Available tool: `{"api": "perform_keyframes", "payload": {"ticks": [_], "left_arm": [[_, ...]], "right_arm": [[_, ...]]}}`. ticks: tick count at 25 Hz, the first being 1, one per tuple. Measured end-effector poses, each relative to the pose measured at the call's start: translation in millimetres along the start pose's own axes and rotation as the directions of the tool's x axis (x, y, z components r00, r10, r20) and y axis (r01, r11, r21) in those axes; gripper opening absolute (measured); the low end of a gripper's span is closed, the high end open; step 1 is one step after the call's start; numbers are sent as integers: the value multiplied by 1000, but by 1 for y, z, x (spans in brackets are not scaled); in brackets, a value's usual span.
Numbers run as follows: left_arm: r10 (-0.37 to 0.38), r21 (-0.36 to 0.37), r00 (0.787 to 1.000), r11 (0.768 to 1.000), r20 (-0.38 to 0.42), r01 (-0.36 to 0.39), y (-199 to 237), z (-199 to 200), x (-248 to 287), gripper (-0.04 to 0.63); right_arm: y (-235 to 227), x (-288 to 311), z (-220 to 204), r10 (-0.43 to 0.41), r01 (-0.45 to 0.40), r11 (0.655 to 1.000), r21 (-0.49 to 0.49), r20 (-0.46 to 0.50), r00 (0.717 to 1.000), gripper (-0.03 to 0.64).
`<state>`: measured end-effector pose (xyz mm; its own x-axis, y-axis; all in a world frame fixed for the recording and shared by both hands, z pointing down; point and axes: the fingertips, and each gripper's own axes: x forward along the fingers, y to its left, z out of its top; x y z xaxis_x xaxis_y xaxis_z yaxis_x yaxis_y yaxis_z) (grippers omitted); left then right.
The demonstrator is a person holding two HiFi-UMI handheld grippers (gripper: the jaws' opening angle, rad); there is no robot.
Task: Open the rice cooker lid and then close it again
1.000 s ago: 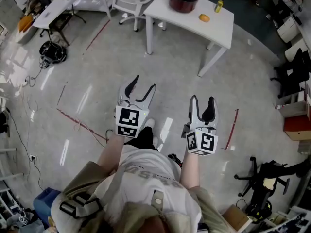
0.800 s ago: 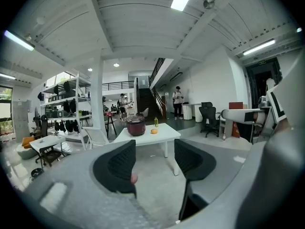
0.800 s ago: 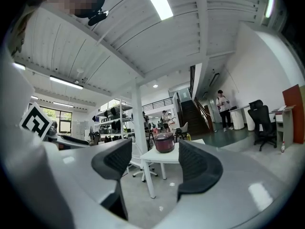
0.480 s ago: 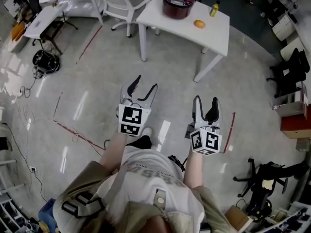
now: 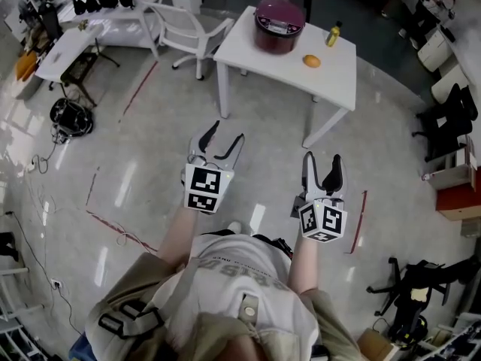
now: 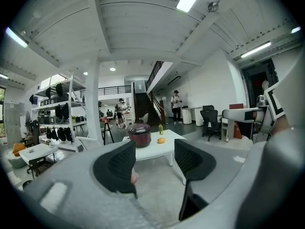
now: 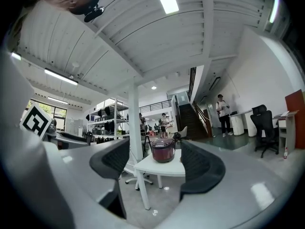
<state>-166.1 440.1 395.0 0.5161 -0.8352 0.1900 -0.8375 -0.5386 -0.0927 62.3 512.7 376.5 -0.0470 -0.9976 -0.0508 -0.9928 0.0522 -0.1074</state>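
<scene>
A dark red rice cooker point(image 5: 279, 25) with its lid down stands on a white table point(image 5: 255, 51) far ahead; it also shows between the jaws in the left gripper view point(image 6: 140, 135) and the right gripper view point(image 7: 163, 150). My left gripper point(image 5: 225, 138) and right gripper point(image 5: 322, 164) are held out over the floor, well short of the table. Both are open with nothing between their fingers. The right gripper's jaws are opening a little.
An orange fruit point(image 5: 312, 61) and a small yellow-green bottle point(image 5: 331, 34) sit on the table beside the cooker. A white chair point(image 5: 184, 28) stands left of the table. Black office chairs point(image 5: 449, 119) and desks line the right. People stand far off by the stairs point(image 6: 176, 104).
The table with the rice cooker has come closer and lower in the head view as the person walks towards it. Both grippers travel forward with the person, still empty.
</scene>
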Motion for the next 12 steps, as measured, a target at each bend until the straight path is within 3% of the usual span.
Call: {"api": "perform_keyframes", "payload": {"ticks": [12], "left_arm": [[47, -40, 997, 998, -57, -49, 46, -28, 35, 262]], "right_arm": [[4, 65, -21, 31, -32, 999, -16, -61, 998, 316]]}}
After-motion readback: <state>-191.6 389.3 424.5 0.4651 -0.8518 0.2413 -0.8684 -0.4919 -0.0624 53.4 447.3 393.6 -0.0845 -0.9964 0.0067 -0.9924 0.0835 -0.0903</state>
